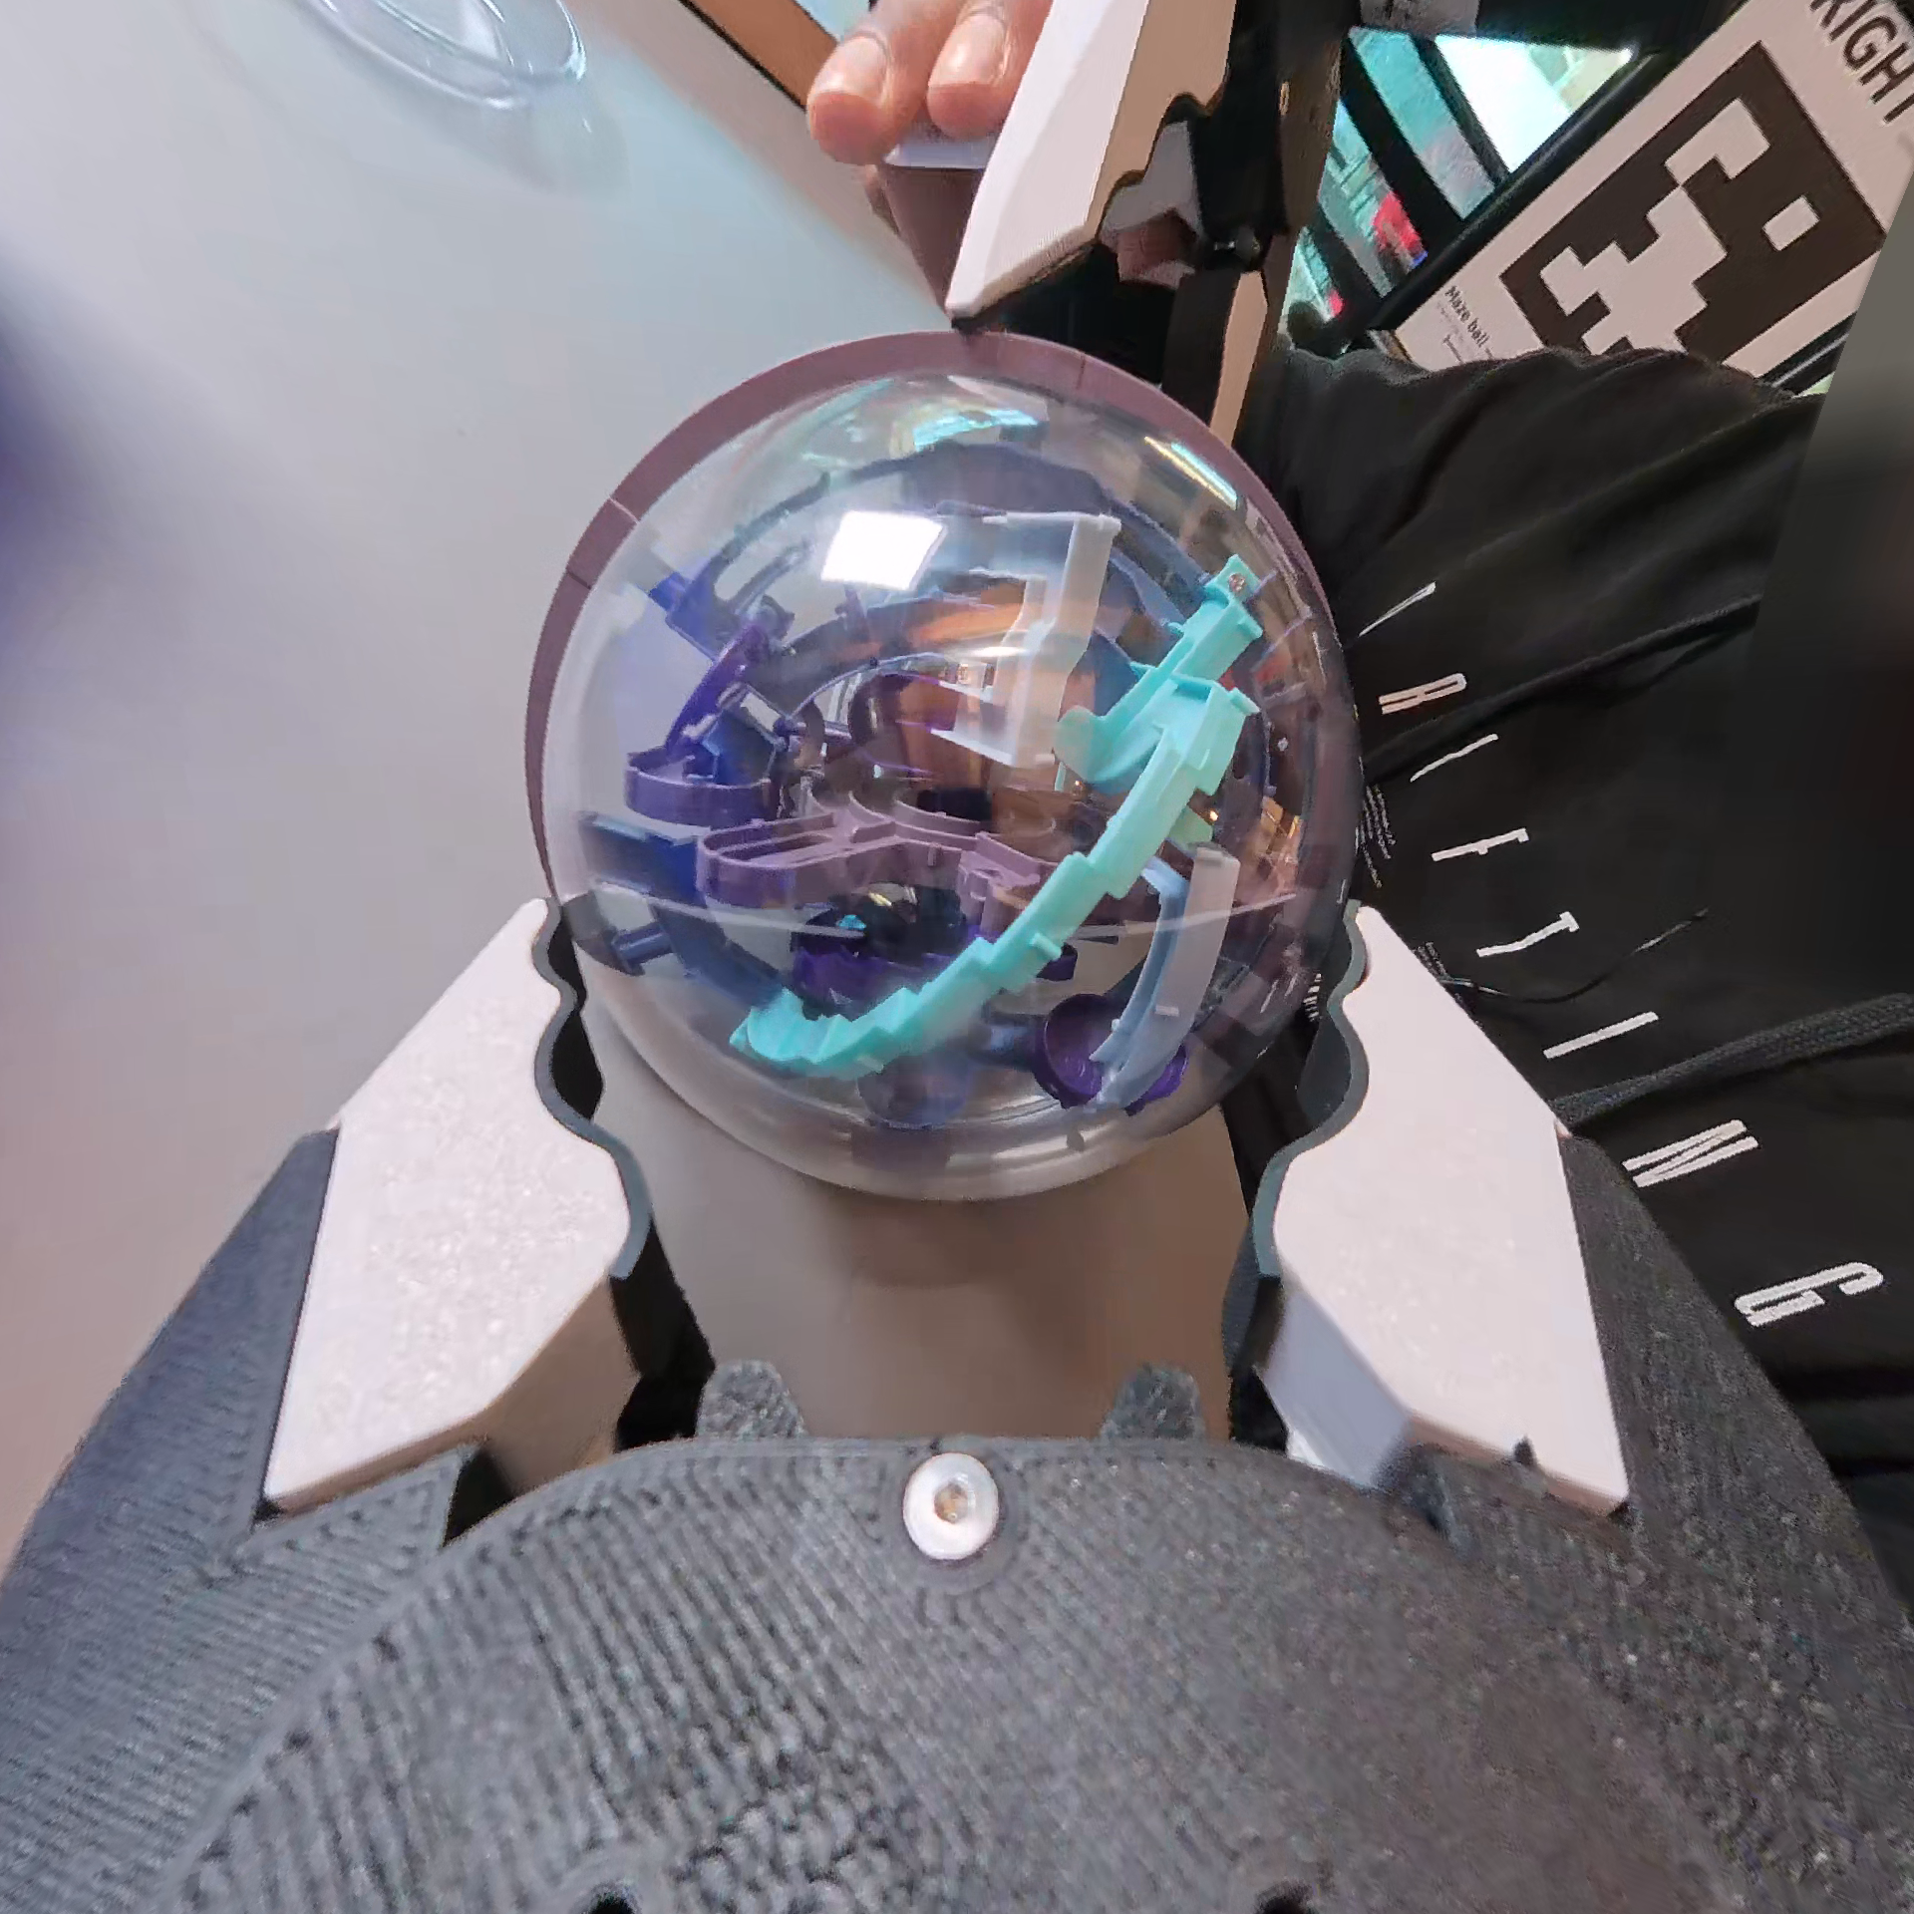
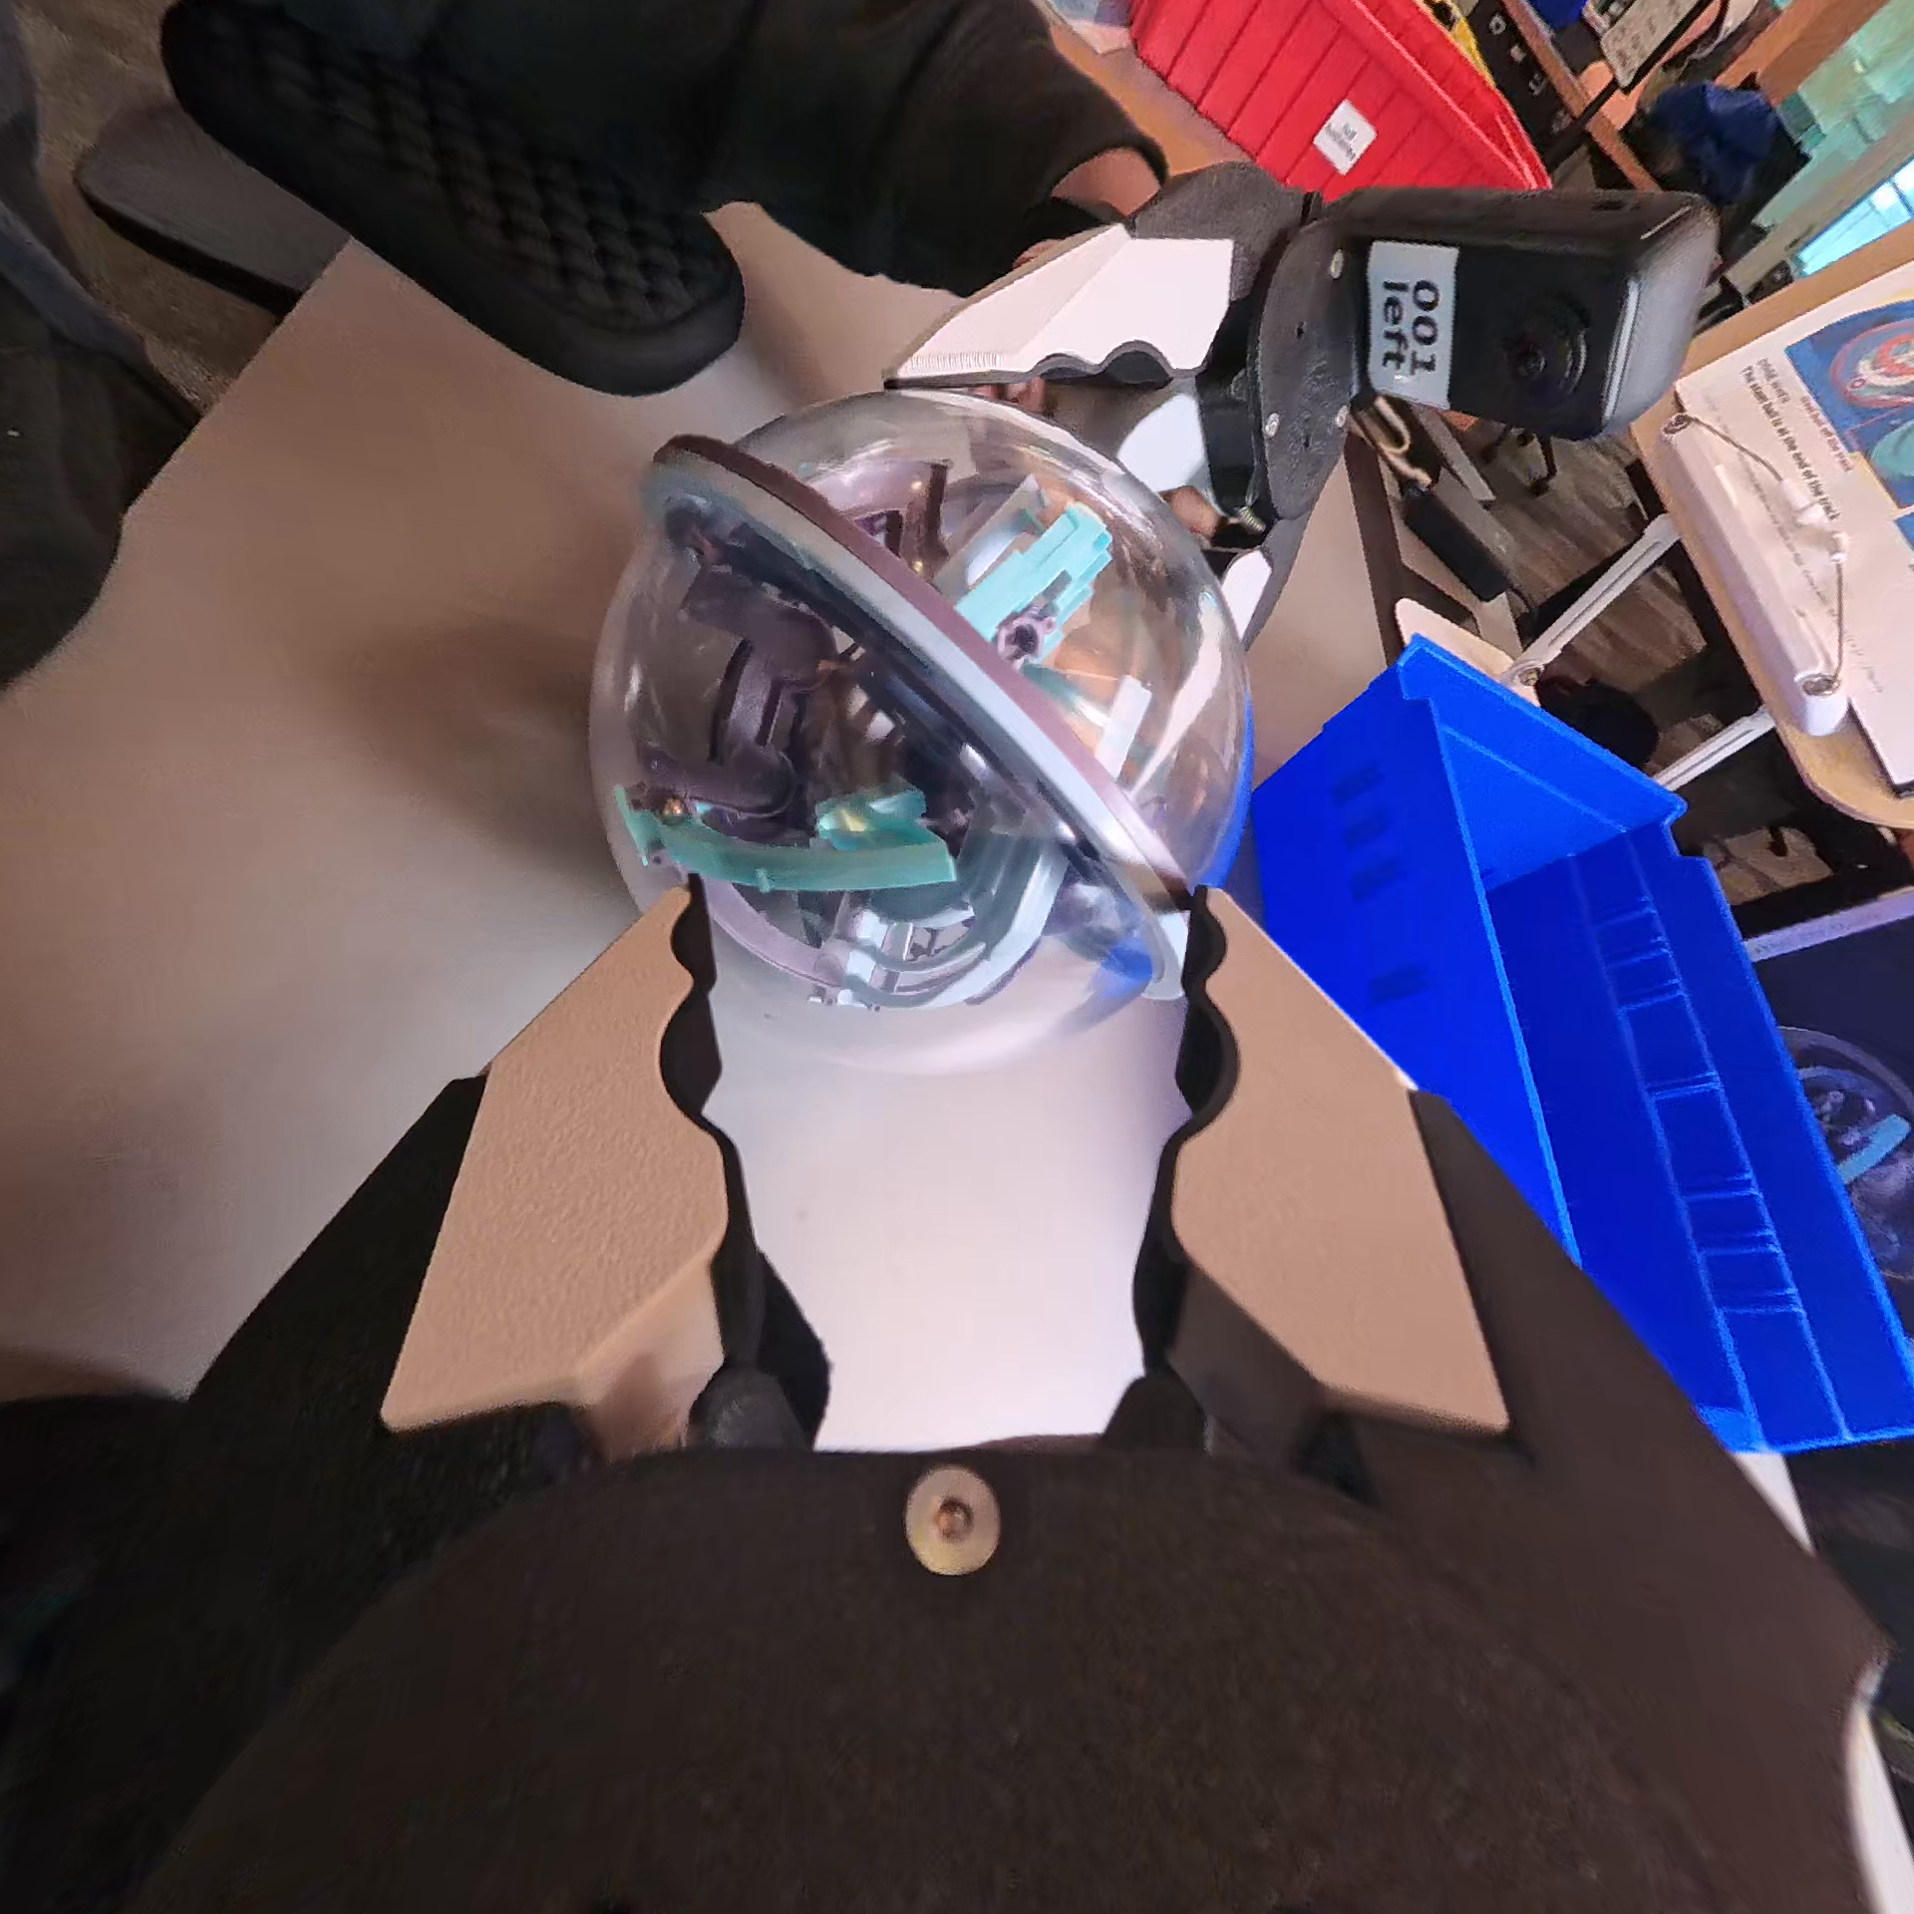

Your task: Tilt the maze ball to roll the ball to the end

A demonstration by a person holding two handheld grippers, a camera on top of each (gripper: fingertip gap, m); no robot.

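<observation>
The maze ball [image 1: 932,766] is a clear sphere with a mauve ring around its middle and teal, purple and white tracks inside. It is held above the table between both grippers. My left gripper [image 1: 948,932] is shut on its sides at the fingertips. My right gripper [image 2: 945,896] pinches the maze ball [image 2: 911,725] near its ring. The ring runs diagonally in the right wrist view. One right finger [image 1: 1046,166] touches the ring's far edge in the left wrist view. A small shiny bead [image 2: 671,804] seems to sit on a teal track.
A pale table [image 1: 259,570] lies below, with a clear glass bowl [image 1: 466,52] at its far edge. A blue bin [image 2: 1554,984] stands close to the right of the ball. A person's black sleeve [image 1: 1554,725] and black chair [image 2: 466,207] are near. A red bin [image 2: 1295,83] is behind.
</observation>
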